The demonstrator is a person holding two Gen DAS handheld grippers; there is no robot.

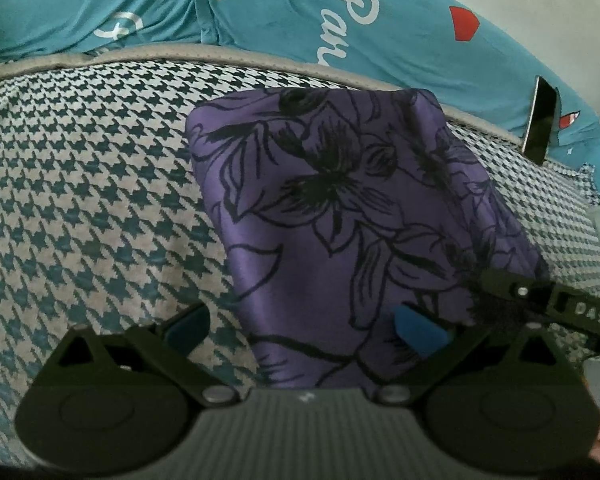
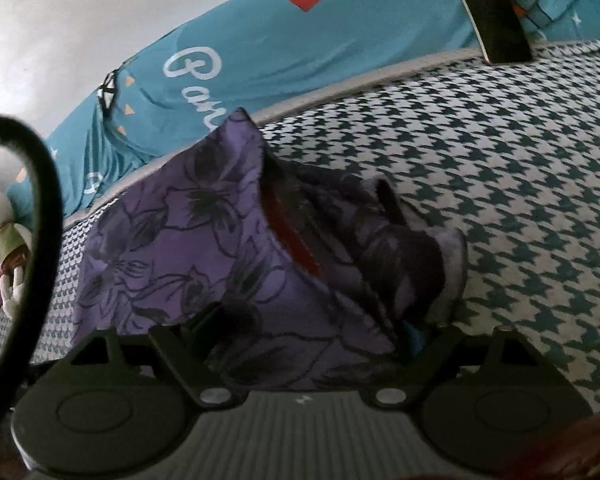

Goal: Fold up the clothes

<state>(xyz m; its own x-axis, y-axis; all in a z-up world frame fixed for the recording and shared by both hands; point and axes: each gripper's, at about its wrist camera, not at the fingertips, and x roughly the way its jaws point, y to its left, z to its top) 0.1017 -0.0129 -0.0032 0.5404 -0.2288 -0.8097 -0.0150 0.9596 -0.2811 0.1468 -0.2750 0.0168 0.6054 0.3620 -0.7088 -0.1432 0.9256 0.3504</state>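
Observation:
A purple garment with black flower outlines (image 1: 340, 208) lies folded into a rough rectangle on the houndstooth bed cover (image 1: 80, 200). My left gripper (image 1: 302, 328) is open at its near edge: the left blue pad sits over the cover, the right blue pad (image 1: 418, 332) over the cloth. My right gripper (image 1: 540, 300) reaches the garment's right edge. In the right wrist view the garment (image 2: 172, 248) bunches up, showing a dark inner layer with a red strip (image 2: 296, 244). The right gripper (image 2: 308, 332) stands wide open with cloth draped between its fingers, the left fingertip hidden.
Teal printed bedding (image 1: 300, 20) runs along the far edge of the bed. A dark phone (image 1: 540, 120) leans against it at the right. A plush rabbit (image 2: 4, 232) and a black cable (image 2: 40, 220) are at the left of the right wrist view.

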